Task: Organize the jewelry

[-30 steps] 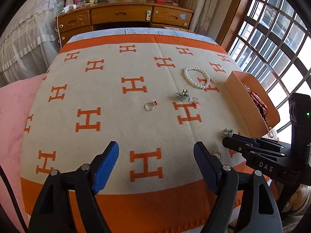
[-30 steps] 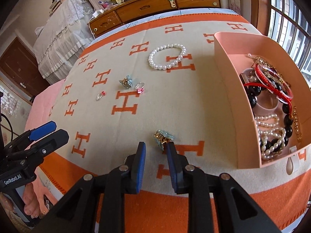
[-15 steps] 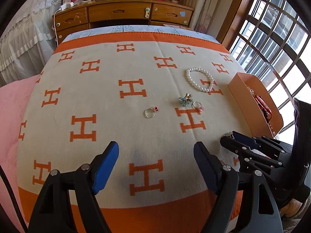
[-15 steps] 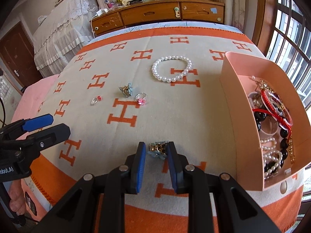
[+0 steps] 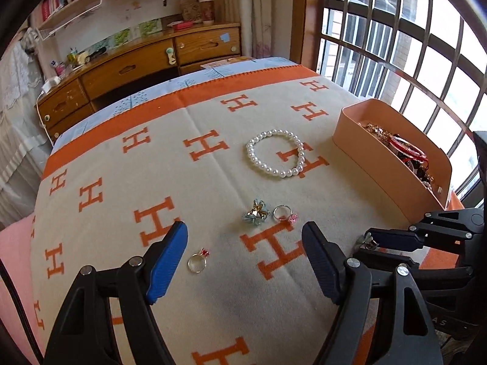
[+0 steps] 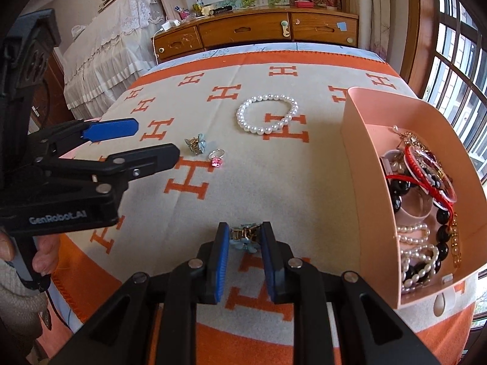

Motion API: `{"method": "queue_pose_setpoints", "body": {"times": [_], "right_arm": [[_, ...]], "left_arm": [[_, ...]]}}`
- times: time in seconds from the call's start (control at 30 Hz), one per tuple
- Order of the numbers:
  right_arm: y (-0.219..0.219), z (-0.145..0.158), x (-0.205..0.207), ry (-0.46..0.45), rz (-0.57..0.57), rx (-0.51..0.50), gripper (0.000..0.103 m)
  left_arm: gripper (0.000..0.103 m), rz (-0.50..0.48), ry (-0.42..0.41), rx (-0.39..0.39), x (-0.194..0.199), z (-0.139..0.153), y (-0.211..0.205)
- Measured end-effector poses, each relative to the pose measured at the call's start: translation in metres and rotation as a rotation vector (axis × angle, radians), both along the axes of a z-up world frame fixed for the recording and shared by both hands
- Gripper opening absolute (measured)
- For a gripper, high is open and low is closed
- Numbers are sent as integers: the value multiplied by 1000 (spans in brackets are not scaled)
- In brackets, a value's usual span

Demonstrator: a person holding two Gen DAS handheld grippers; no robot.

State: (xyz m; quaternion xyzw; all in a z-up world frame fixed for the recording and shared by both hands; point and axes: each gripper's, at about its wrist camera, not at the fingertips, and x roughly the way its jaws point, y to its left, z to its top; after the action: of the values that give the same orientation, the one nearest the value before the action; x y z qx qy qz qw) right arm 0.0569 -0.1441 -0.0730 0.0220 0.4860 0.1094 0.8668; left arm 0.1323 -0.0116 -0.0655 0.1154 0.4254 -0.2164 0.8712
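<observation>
Lifted now: blue-petalled gold ring (image 6: 245, 237).

The blanket (image 6: 274, 188) is soft, matt woven cloth with a faintly fuzzy nap. The pearl bracelet (image 6: 268, 114) has smooth, glossy beads. The box (image 6: 368, 182) looks like smooth matt plastic or card; which one is unclear. The flower ring (image 6: 243, 237) shows shiny gold-toned metal and pale blue petals. The right claw (image 6: 243, 258) is matt black plastic with ribbed blue pads (image 6: 223, 261). The dresser (image 6: 258, 32) is varnished wood with a slight sheen.
</observation>
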Motion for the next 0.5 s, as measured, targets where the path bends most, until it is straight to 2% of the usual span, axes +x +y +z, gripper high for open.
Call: {"method": "queue_pose_setpoints", "body": {"times": [0.07, 0.13, 0.17, 0.47, 0.5], "right_arm": [[-2, 0, 0, -4, 3, 11, 21], [-4, 0, 0, -7, 6, 27, 21], [-5, 0, 0, -8, 7, 34, 21], [-10, -2, -1, -22, 32, 66, 21], [-10, -2, -1, -23, 34, 66, 21]], "left_arm": [[65, -19, 10, 15, 6, -8, -6], [49, -28, 33, 37, 13, -16, -10], [46, -27, 42, 45, 17, -20, -11], [43, -42, 43, 65, 30, -27, -13], [36, -47, 42, 62, 30, -27, -14]]}}
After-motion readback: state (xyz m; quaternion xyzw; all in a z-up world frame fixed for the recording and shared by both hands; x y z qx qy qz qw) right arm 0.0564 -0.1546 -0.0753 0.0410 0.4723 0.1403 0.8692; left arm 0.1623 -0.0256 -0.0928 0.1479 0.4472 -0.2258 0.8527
